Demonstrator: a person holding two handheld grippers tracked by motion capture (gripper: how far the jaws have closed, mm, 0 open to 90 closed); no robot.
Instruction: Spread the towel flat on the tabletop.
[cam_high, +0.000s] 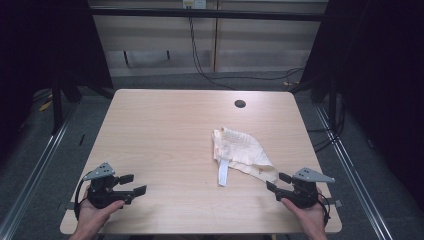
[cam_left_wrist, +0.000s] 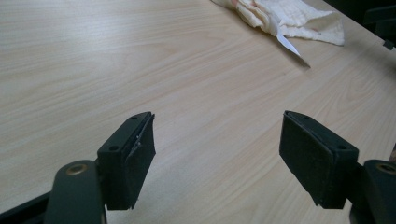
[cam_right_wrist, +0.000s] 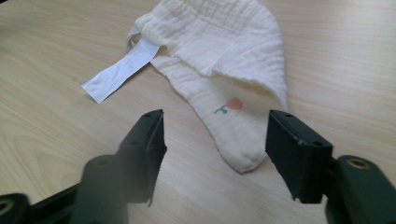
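A cream muslin cloth (cam_high: 240, 150) lies crumpled on the wooden table (cam_high: 165, 135), right of centre, with a white label strip (cam_high: 223, 173) sticking out toward the front. My right gripper (cam_high: 277, 182) rests at the front right, open, its jaws just short of the cloth's near corner (cam_right_wrist: 240, 149), which carries a small orange print (cam_right_wrist: 234, 103). My left gripper (cam_high: 132, 184) sits at the front left, open and empty, pointing across bare wood toward the cloth (cam_left_wrist: 285, 16).
A round cable hole (cam_high: 240, 104) sits near the table's far edge. Metal rails run along the floor on both sides, and cables hang behind the table. Dark curtains flank the space.
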